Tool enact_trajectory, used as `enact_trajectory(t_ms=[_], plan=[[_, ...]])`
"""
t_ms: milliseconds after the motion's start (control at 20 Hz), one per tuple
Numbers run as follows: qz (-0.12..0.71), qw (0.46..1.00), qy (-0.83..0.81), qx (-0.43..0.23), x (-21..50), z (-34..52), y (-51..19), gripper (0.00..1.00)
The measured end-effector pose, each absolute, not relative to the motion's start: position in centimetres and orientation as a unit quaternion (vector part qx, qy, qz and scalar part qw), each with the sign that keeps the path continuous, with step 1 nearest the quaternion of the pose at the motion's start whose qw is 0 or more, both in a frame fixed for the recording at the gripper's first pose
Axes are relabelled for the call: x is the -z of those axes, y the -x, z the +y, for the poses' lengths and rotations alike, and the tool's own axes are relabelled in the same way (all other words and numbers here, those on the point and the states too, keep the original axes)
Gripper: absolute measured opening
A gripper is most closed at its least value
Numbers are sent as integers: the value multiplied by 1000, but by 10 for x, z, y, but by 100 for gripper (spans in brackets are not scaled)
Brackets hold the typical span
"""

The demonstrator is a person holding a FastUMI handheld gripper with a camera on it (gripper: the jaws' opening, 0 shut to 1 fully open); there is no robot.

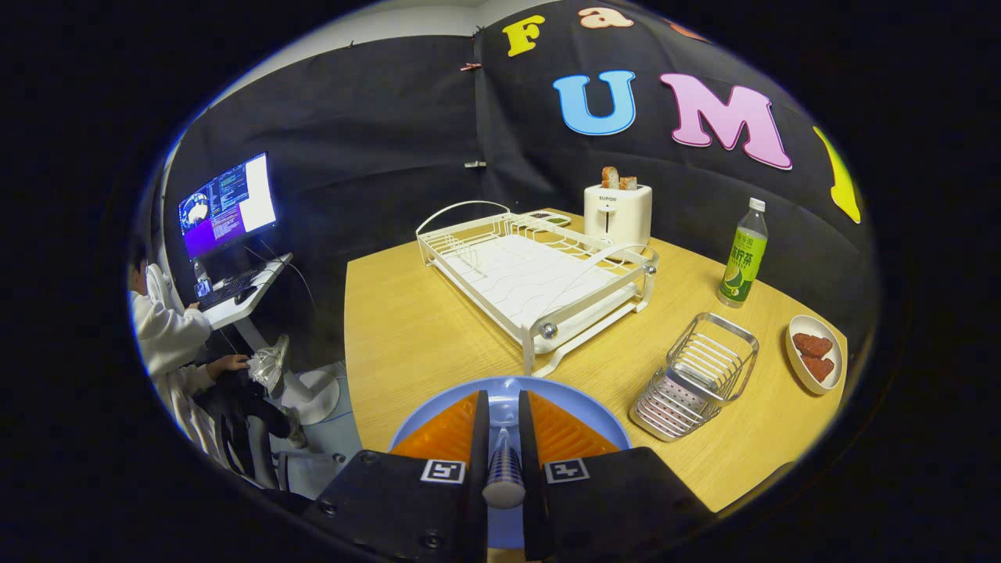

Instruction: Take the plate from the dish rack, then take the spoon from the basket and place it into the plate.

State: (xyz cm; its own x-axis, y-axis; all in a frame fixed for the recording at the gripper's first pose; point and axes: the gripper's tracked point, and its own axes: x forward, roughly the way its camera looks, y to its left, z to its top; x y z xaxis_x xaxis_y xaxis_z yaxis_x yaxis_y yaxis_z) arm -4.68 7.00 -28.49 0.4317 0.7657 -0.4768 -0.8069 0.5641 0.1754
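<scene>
Gripper view: your hand-held gripper [503,422] was clamped on spoon [504,469], both fingers pressing its handle, right above blue plate [594,410] at near bench edge. White dish rack [539,281] stood mid-bench [407,336], beyond fingers. Wire basket [696,375] sat beside plate, toward bench's right edge.

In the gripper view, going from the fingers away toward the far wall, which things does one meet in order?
Gripper shut on spoon → blue plate beneath → white dish rack → toaster with toast.
</scene>
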Motion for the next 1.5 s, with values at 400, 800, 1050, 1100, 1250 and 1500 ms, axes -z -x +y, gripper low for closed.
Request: enact_trajectory(t_ms=[400,800,1050,1100,1250,1500], plan=[[291,852,23,-435,295,53,38,23],[248,891,4,-379,239,28,10,98],[194,939,-27,-282,173,4,-20,98],[186,947,-36,-258,159,-3,-25,99],[148,971,-63,-177,110,-28,-40,98],[97,991,-67,-66,61,-63,-37,99]])
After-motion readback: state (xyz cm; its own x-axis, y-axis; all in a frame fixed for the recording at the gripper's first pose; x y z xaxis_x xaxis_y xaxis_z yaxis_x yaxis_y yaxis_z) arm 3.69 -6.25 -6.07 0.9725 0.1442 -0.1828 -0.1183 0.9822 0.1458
